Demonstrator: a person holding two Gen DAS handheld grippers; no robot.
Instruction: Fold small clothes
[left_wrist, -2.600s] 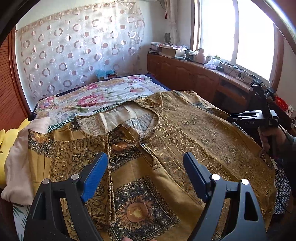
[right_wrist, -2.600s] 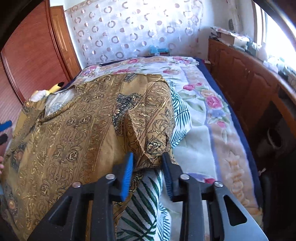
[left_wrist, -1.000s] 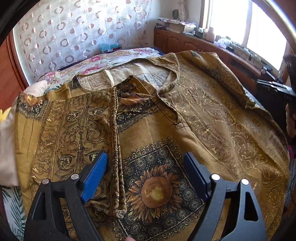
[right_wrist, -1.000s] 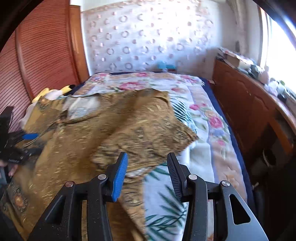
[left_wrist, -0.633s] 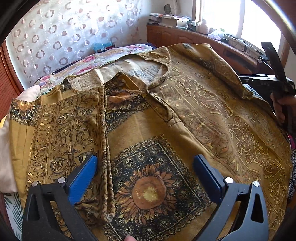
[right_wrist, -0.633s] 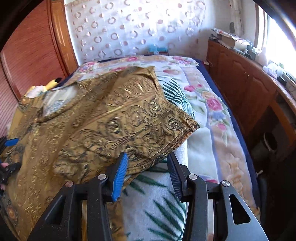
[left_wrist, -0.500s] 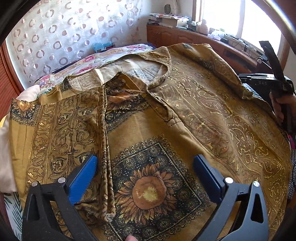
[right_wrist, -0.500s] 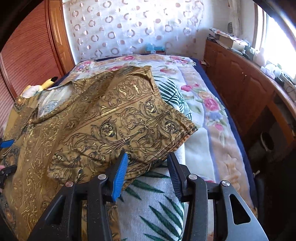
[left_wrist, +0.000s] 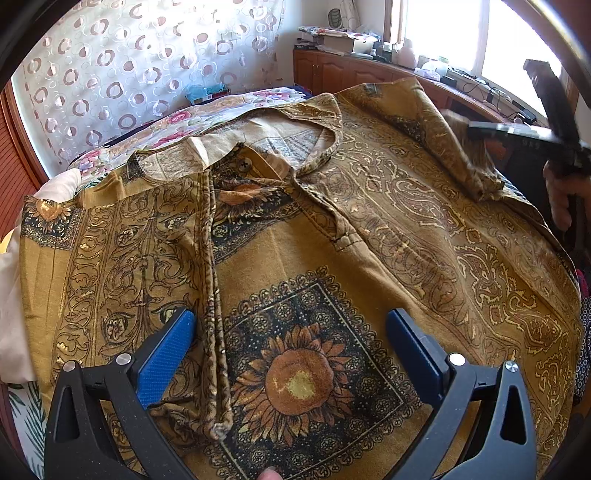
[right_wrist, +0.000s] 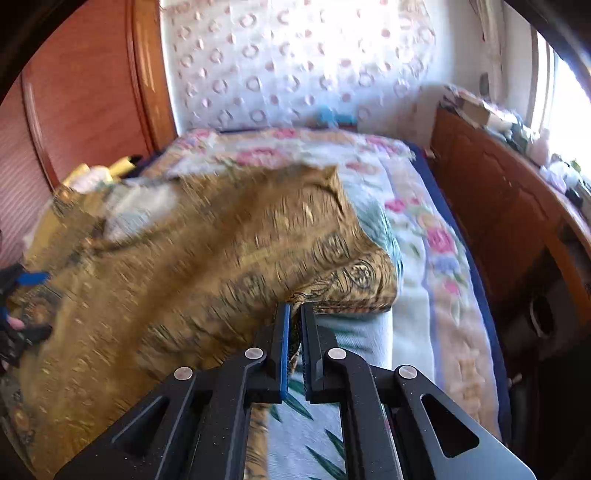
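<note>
Spread front-up across a bed's floral blanket (right_wrist: 417, 221): a gold patterned shirt (left_wrist: 369, 240), button placket open, sunflower panel (left_wrist: 299, 380) facing the left wrist camera. Poised low over that panel, the left gripper (left_wrist: 291, 343), blue pads (left_wrist: 166, 354) held wide apart on either side of the printed flower, gripping nothing; whether touching the cloth, unclear. Just inside the left pad, a folded placket edge (left_wrist: 212, 295) running down toward the hem. At the garment's far side, the right gripper (right_wrist: 293, 325), pads pinched nearly together on a fold of the shirt's sleeve edge (right_wrist: 354, 284), fabric bunched and lifted off the blanket above the tips; much of this view smeared by motion blur. Seen from the left camera, the right hand (left_wrist: 565, 195) wrapped round its black handle beside the raised sleeve. Beyond the bed, a circle-print curtain (left_wrist: 147, 62), a wooden cabinet (right_wrist: 498, 206) beneath a bright window, and a white cloth (left_wrist: 14, 280) beside the shirt's left edge.
</note>
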